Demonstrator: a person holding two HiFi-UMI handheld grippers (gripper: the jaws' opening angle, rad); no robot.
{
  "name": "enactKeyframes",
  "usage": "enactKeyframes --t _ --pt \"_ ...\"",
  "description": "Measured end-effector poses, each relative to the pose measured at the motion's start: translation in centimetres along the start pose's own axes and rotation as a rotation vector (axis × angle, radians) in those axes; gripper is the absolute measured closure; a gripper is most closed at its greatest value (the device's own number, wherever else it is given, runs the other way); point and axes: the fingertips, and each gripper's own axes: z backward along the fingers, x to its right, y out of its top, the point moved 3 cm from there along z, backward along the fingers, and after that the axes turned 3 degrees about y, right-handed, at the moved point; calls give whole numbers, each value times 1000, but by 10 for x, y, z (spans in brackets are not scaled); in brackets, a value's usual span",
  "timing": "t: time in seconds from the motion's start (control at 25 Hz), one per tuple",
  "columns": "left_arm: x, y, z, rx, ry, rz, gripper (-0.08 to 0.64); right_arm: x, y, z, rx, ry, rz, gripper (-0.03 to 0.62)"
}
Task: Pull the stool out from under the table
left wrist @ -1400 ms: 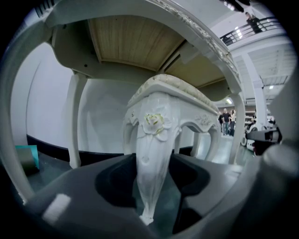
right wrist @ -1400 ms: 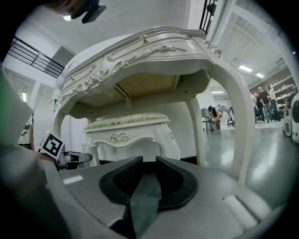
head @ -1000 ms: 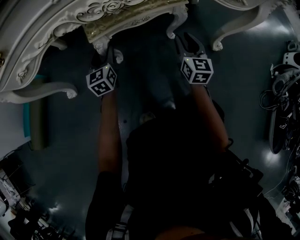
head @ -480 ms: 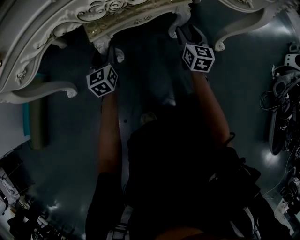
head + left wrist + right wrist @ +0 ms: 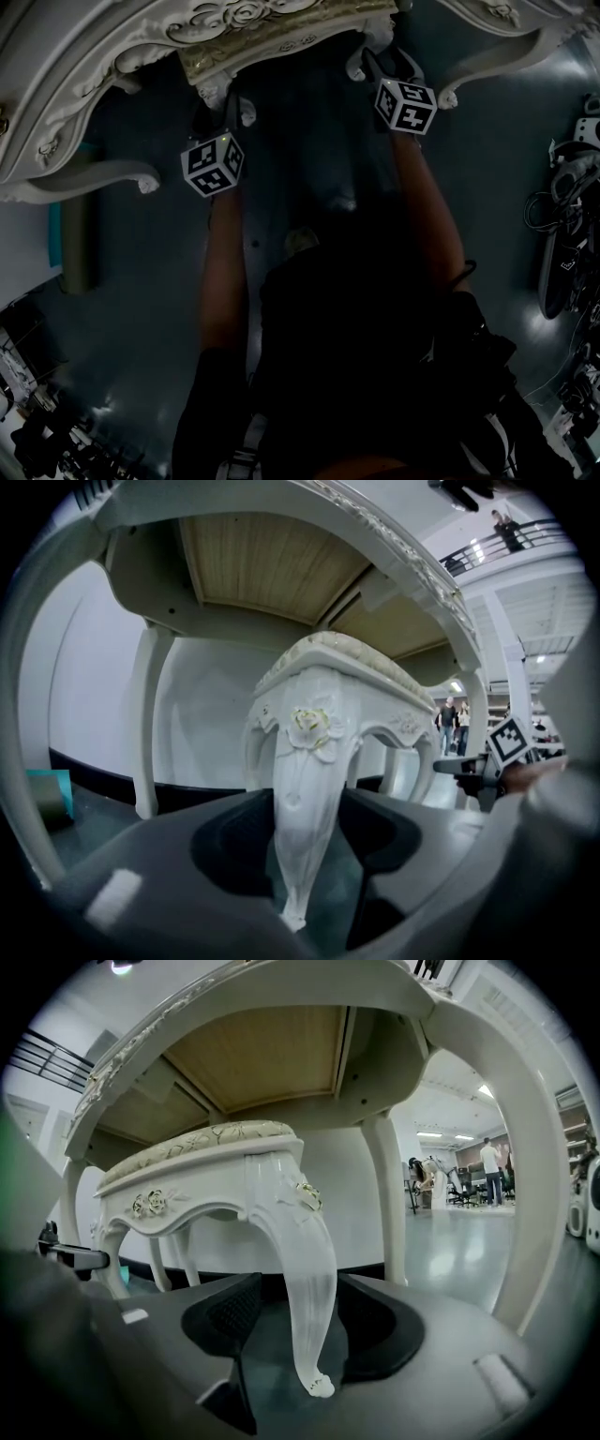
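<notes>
White carved stool with a pale gold patterned seat [image 5: 272,49]: top centre of the head view, tucked under the ornate white carved table [image 5: 103,66]. Only the seat's front edge and two curved front legs show past the tabletop.

Left gripper [image 5: 218,105], upper left of centre, points toward the top of the frame. It is clamped on the stool leg on the picture's left [image 5: 305,761]. In the left gripper view both dark pads sit against the leg, one on each side, below the carved rose.

Right gripper [image 5: 382,66], upper right, has its jaws at full width, and they have just been opening. The stool leg on the picture's right [image 5: 307,1241] stands between them, not gripped. In the right gripper view there is a clear gap to the left pad. The leg is close to the right pad, but contact can't be confirmed.

Dark glossy grey floor [image 5: 131,309] fills the middle of the head view. A teal box [image 5: 54,234] is at the left edge, and cables and gear [image 5: 562,216] lie along the right edge. The person's forearms run down-frame from both marker cubes.
</notes>
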Motion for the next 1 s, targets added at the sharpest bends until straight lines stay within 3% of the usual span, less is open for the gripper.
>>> enactKeyframes --t 0.4,0.6,1.0 --pt "-1 0 0 6 -6 5 339 6 0 -15 -3 4 3 324" --pt "-3 0 0 7 -10 7 339 7 -1 -23 -5 -3 -17 371" --pt "-2 -1 2 17 1 -9 342 7 -3 -20 -10 12 -31 388"
